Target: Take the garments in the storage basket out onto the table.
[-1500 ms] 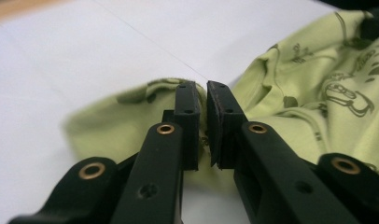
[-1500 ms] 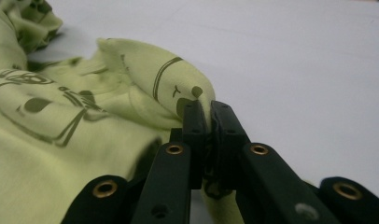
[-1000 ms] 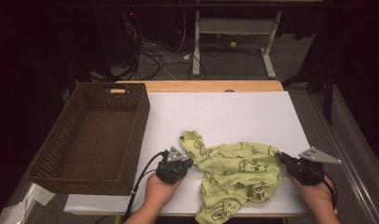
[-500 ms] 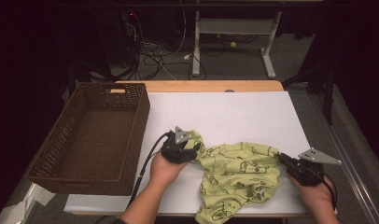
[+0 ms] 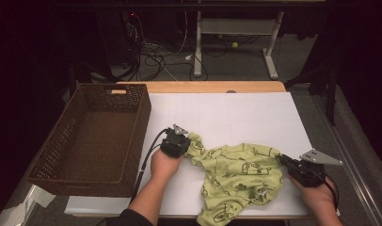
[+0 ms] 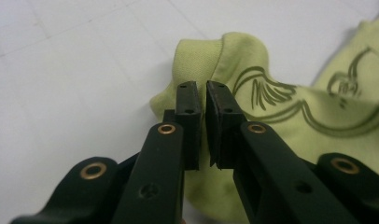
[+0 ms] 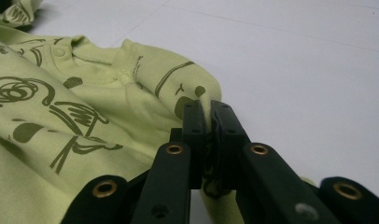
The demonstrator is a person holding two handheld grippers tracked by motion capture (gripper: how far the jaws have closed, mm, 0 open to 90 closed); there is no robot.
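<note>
Wicker basket (image 5: pixel 92 136) at table's left edge. Left gripper (image 6: pixel 202 100) nipped nearly closed on edge of green printed garment (image 5: pixel 238 172), thin gap between pads, fabric pinched. Garment spread on white table (image 5: pixel 245 115), near front edge. Right gripper (image 7: pixel 210 119) clamped tight on garment's right sleeve.

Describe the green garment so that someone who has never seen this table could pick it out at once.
Start at the white table with the brown wicker basket at its left edge. Near the front edge lies the garment, crumpled, with the left gripper at one end and the right gripper at the other. It is the one soft thing there: pale yellow-green cloth printed with dark line drawings.
</note>
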